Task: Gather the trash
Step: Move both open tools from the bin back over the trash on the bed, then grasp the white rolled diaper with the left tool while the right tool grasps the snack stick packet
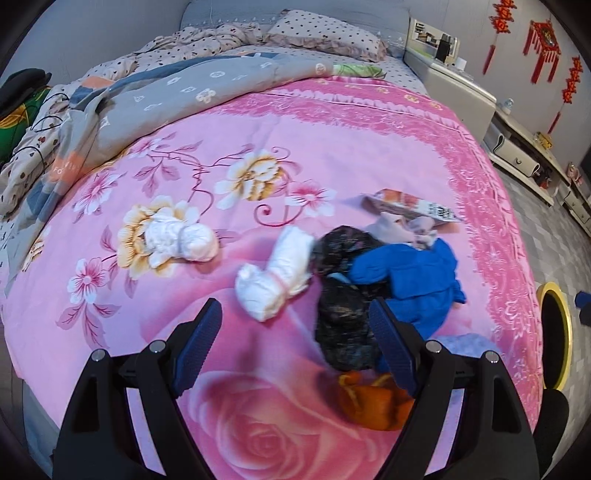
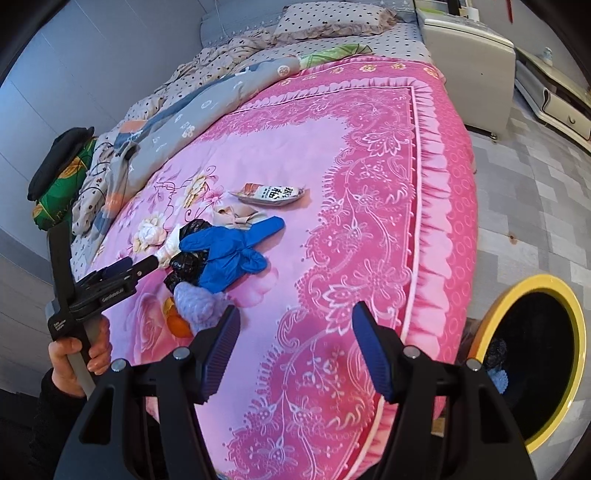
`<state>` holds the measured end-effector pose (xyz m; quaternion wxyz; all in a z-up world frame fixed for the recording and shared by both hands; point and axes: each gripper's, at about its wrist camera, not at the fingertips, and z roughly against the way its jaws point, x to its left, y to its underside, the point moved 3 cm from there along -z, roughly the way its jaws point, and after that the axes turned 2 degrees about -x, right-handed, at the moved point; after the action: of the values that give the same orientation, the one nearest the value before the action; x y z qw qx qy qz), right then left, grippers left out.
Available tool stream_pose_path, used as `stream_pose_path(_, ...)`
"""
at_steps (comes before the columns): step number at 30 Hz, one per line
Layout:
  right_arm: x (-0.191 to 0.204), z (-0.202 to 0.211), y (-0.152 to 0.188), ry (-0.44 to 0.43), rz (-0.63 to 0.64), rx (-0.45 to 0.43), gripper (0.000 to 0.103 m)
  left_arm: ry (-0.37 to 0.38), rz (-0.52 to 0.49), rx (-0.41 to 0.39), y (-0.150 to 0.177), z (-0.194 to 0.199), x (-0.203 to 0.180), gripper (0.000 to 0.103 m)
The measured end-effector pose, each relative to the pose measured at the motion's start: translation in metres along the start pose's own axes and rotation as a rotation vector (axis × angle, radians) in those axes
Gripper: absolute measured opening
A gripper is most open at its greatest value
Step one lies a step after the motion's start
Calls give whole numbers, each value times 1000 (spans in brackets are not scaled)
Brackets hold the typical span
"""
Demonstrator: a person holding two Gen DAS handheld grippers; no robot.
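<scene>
Trash lies on a pink flowered bedspread (image 1: 332, 147): two white crumpled wads (image 1: 177, 238) (image 1: 275, 278), a black plastic bag (image 1: 343, 295), a blue glove (image 1: 413, 277), a snack wrapper (image 1: 410, 206), an orange scrap (image 1: 373, 402) and a pale purple lump (image 2: 197, 301). My left gripper (image 1: 295, 336) hangs open over the spread, its right pad beside the black bag, with nothing between the pads. My right gripper (image 2: 293, 343) is open above the bedspread's lace border (image 2: 351, 258), clear of the pile. The right wrist view also shows the blue glove (image 2: 229, 254), the wrapper (image 2: 271, 194) and the left gripper (image 2: 122, 267) held by a hand (image 2: 74, 358).
A yellow-rimmed bin (image 2: 535, 362) with a black liner stands on the floor at the bed's right edge. A grey quilt (image 1: 166, 96) and pillows (image 1: 325, 33) are heaped at the head. A white cabinet (image 2: 469, 48) and drawers (image 2: 557, 99) line the wall.
</scene>
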<state>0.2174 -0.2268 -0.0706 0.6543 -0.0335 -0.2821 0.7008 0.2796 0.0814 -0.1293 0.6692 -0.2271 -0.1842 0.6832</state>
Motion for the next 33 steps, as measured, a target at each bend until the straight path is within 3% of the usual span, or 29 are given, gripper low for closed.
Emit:
stream_pose_path(8,19,-53,-43,19,42,68,60,-16,21,28,-4,-20,28,78)
stream_pose_path(11,24,-78,-60,-21,19,108,60,-11,12,36,-7,-28,27,78)
stream_pose_path(16,17,-113,-88,-3,-45,138,60,-8,-1,55,-13,-45,25,78)
stream_pose_path(20,17,-130,-104,33,-20,157,60,8,-22,75,-13,-56,20,77)
stream_pose_path(27,35,-146,-119,147,322,191,60,31,-33,98,-13,-71,18,77)
stream_pose_path(33,52,-176,-121,163,549,257,60,61,-12,118,-16,-82,23,73)
